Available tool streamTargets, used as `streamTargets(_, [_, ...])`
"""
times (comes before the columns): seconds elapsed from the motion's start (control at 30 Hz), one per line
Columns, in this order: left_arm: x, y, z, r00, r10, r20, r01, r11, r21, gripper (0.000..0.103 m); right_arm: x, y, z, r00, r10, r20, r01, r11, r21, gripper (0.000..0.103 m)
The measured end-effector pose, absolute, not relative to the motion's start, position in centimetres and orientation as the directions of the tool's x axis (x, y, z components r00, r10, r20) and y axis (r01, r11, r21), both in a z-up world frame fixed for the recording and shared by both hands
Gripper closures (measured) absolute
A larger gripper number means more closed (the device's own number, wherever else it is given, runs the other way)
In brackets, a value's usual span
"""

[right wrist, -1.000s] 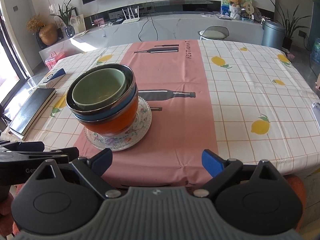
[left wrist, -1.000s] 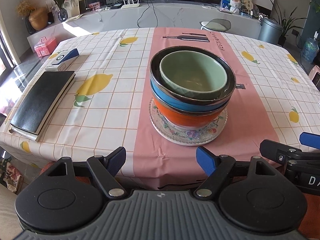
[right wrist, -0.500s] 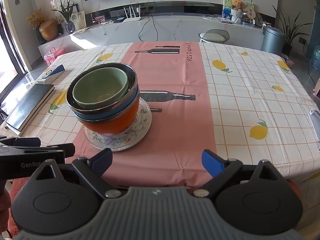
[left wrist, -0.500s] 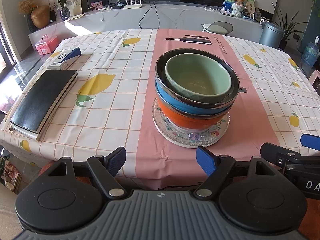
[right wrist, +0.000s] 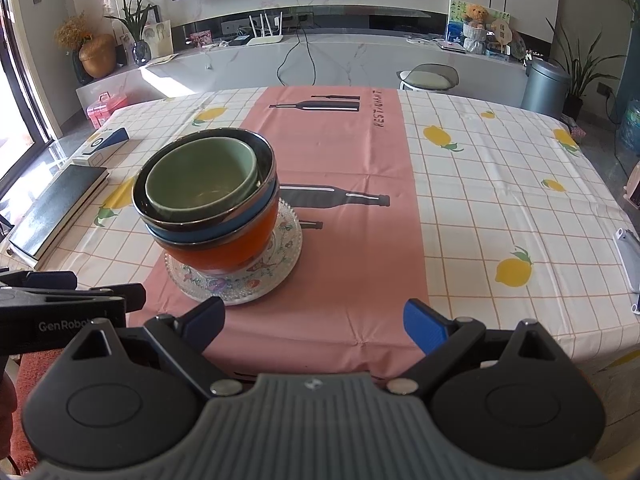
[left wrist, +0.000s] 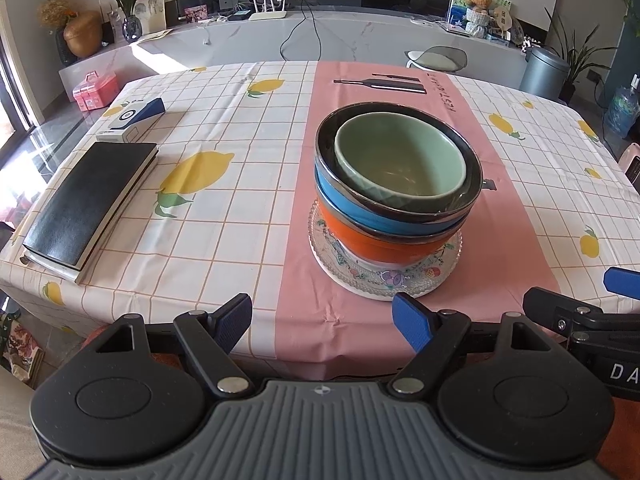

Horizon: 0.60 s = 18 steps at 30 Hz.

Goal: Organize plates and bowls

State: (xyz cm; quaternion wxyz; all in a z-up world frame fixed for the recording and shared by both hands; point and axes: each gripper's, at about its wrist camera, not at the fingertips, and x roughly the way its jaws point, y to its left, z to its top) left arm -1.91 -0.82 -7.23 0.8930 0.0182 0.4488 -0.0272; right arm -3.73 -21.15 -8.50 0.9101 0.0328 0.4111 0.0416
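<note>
Both views have drawn slightly nearer the stack since a second ago, though the dishes themselves sit unchanged. On the tabletop (left wrist: 240, 216), covered with a smooth lemon-print cloth and a pink central strip, rests a round, bead-rimmed glass plate (left wrist: 384, 280) with floral decoration. Nested on it are a glossy orange bowl (left wrist: 372, 246), a blue bowl (left wrist: 360, 210) with a dark metallic rim, and a matte pale-green ceramic bowl (left wrist: 400, 160) tilted inside. The left hand-held gripper (left wrist: 322, 316) hovers at the near edge, blue ribbed pads apart, empty. The right hand-held gripper (right wrist: 314, 322) is likewise spread wide. A flat black notebook (left wrist: 88, 204) lies left.
</note>
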Motion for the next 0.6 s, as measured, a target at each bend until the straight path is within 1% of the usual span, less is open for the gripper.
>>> streamTargets(0.6, [-1.62,-0.74,-6.83,0.599,-0.034,-0.8,0.063,0.998,0.005,0.01,-3.19,-20.9,-8.37,0.647,0.08,-0.759,-0.045,0.997,0.066,0.009])
